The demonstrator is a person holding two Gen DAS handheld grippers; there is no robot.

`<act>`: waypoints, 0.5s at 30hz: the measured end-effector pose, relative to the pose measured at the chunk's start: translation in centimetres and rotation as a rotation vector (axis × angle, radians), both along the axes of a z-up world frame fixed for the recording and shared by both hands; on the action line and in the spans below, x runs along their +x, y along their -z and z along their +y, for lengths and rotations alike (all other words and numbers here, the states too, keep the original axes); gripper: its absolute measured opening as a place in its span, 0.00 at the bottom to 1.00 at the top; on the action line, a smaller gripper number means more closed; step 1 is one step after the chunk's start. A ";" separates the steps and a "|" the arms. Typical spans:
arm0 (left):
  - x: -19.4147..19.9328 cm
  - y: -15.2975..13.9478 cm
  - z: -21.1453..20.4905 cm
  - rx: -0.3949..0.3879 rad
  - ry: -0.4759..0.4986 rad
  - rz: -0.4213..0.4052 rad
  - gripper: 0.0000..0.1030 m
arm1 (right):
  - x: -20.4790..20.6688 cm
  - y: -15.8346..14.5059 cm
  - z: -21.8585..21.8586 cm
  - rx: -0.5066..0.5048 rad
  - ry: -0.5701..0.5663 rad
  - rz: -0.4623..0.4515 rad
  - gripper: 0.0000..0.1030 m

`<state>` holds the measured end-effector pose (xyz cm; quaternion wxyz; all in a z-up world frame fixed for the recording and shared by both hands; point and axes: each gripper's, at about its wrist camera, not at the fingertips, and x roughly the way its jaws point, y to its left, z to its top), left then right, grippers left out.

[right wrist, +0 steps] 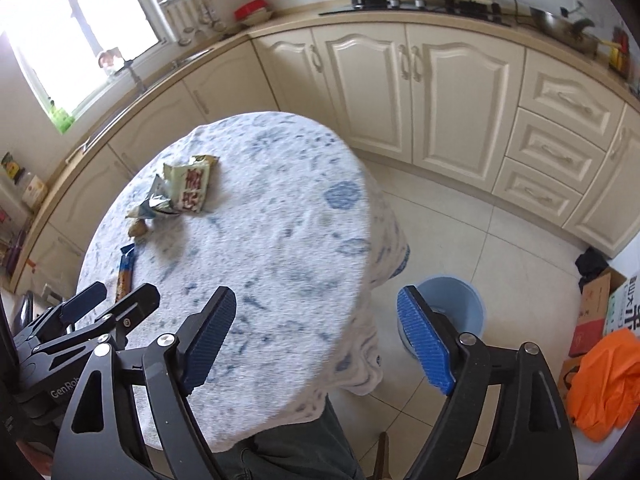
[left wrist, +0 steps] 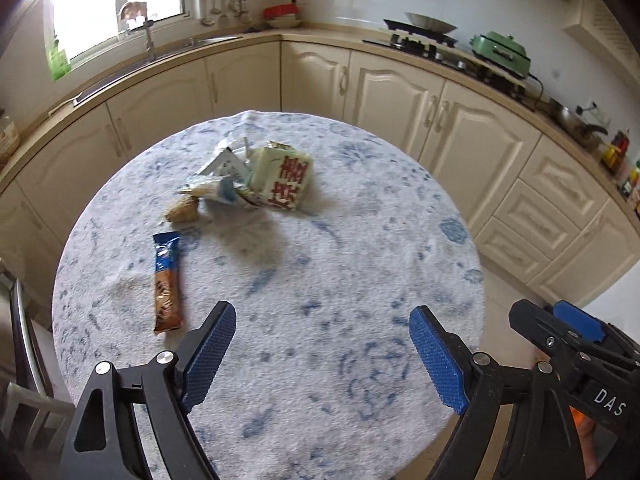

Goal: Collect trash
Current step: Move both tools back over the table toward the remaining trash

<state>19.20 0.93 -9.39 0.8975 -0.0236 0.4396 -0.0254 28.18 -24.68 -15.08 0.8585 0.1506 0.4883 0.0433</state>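
Observation:
On the round table with a blue-and-white cloth lies a pile of trash: a white-green packet with red characters, a crumpled silver-blue wrapper and a brown lump. A blue-brown snack bar wrapper lies nearer, to the left. My left gripper hangs open and empty above the near part of the table. My right gripper is open and empty over the table's right edge. Below it, a light blue bin stands on the floor. The packet and bar wrapper also show in the right wrist view.
Cream kitchen cabinets curve around the far side under a counter with a stove and a green appliance. An orange bag and cardboard boxes sit on the tiled floor at the right. A person's leg shows under the table.

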 end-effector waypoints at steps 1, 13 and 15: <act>0.1 0.0 0.6 -0.003 -0.013 0.002 0.83 | 0.2 0.0 0.6 -0.002 -0.012 0.002 0.84; 1.6 1.1 7.6 -0.033 -0.186 0.055 0.86 | 3.4 1.3 6.8 -0.042 -0.146 0.037 0.93; 2.3 1.5 8.5 -0.038 -0.210 0.066 0.86 | 4.1 1.6 7.7 -0.045 -0.163 0.048 0.94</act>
